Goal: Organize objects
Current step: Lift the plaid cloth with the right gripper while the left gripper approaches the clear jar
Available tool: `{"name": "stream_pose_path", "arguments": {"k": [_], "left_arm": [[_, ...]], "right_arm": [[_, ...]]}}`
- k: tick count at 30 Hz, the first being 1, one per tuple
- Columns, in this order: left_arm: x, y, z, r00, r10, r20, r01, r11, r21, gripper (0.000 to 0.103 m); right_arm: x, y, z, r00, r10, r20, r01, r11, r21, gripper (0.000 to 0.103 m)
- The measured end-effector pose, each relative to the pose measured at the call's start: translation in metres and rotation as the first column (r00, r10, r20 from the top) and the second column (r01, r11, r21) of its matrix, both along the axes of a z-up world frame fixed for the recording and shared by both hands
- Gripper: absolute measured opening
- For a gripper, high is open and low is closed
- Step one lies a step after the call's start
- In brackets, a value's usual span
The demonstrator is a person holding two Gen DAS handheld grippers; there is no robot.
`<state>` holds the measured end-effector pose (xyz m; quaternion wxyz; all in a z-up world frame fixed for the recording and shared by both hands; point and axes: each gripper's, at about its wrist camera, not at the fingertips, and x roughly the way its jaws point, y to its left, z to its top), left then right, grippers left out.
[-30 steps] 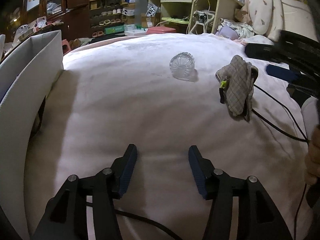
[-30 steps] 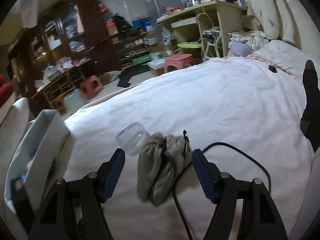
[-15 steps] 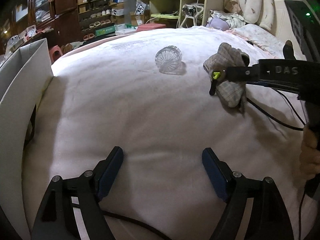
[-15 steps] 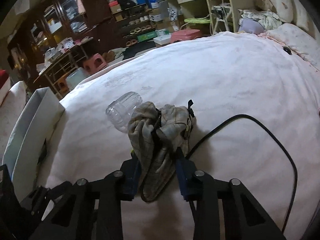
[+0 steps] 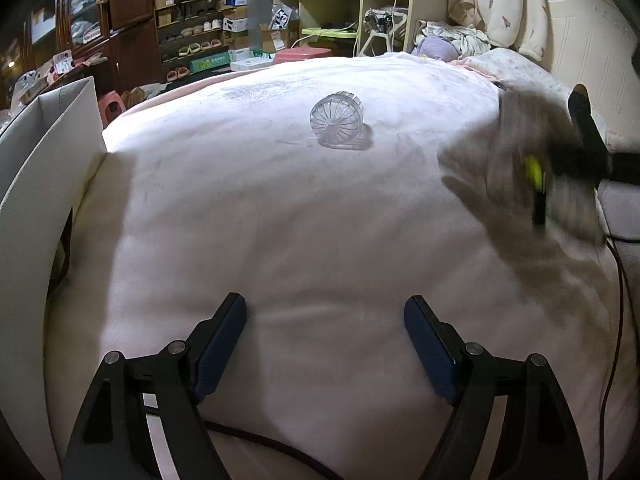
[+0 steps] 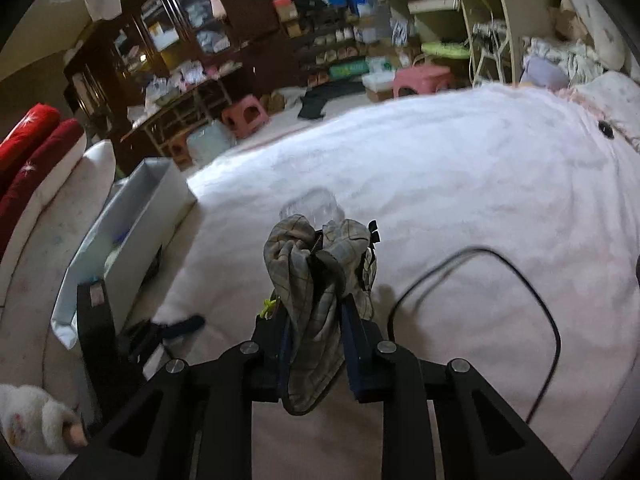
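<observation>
Between the blue pads of the right gripper (image 6: 314,354) hangs a checked cloth pouch (image 6: 316,280), and the jaws are pressed tight on its lower part. The pouch is crumpled, its zipper runs down the middle, and it is lifted above the blanket; its shadow falls on the fabric just behind it. In the left wrist view the same pouch (image 5: 520,160) is blurred and sits over the right edge of the bed, with a small yellow tag on it.

Just past the pouch, a clear plastic jar (image 6: 314,206) lies on its side on the pink blanket (image 6: 460,168), near the middle of the bed towards its far edge. Its ribbed bottom faces the left camera (image 5: 337,126).

The left gripper (image 5: 325,346) stands spread wide with nothing between its pads, over the near part of the blanket.

A white box (image 6: 132,236) stands against the left edge of the bed, open at the top. A black cable (image 6: 524,280) curves over the right part of the blanket.
</observation>
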<state>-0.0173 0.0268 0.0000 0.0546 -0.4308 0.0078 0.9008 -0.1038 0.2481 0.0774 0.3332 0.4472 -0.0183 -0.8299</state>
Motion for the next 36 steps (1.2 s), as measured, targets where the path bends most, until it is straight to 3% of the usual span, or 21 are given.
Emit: {"name": "stream_pose_path", "arguments": {"k": [4,9,19,21,23,24,26,29,31,33,34,36], "left_arm": [[-0.001,0.0,0.0,1.0,0.0,0.0,0.0,1.0,-0.002,0.081],[0.0,0.0,0.001,1.0,-0.001,0.001,0.001,1.0,-0.004,0.081],[0.001,-0.001,0.001,1.0,-0.001,0.0,0.001,1.0,-0.003,0.081],[0.002,0.0,0.001,1.0,0.0,0.0,0.0,1.0,-0.003,0.081],[0.002,0.0,0.001,1.0,-0.001,0.0,0.001,1.0,-0.004,0.081],[0.002,0.0,0.001,1.0,-0.001,0.0,0.001,1.0,-0.004,0.081],[0.002,0.001,0.001,1.0,-0.005,0.002,0.005,1.0,-0.013,0.081],[0.005,-0.003,0.001,1.0,0.0,-0.001,0.0,1.0,-0.009,0.081],[0.005,-0.004,0.001,1.0,0.0,0.003,0.0,1.0,-0.005,0.081],[0.007,-0.007,0.001,1.0,-0.004,0.002,0.004,1.0,-0.007,0.081],[0.009,-0.009,0.001,1.0,-0.006,0.001,0.006,1.0,-0.002,0.081],[0.01,-0.012,0.0,1.0,0.006,0.006,-0.006,1.0,0.0,0.081]], "right_arm": [[0.008,-0.009,-0.035,0.995,0.027,0.094,-0.038,0.993,0.108,0.022],[0.014,-0.033,-0.038,0.999,0.052,0.012,-0.053,0.985,0.162,0.023],[0.005,-0.03,-0.045,0.998,0.03,0.051,-0.037,0.989,0.142,0.03],[0.007,-0.031,-0.046,0.998,0.027,0.049,-0.034,0.99,0.136,0.037],[0.008,-0.038,-0.051,0.997,0.048,0.062,-0.056,0.988,0.143,0.055],[0.011,-0.044,-0.052,0.997,0.063,0.044,-0.069,0.985,0.156,0.059],[0.012,-0.057,-0.055,0.996,0.087,0.013,-0.088,0.978,0.189,0.08],[0.016,-0.065,-0.059,0.997,0.077,-0.03,-0.07,0.979,0.191,0.09],[0.016,-0.064,-0.059,0.997,0.067,-0.025,-0.062,0.982,0.18,0.091],[0.013,-0.071,-0.056,0.996,0.092,-0.002,-0.089,0.969,0.229,0.093],[0.01,-0.078,-0.057,0.993,0.119,0.02,-0.12,0.959,0.256,0.099],[0.008,-0.082,-0.061,0.989,0.146,0.016,-0.146,0.956,0.255,0.103]]}}
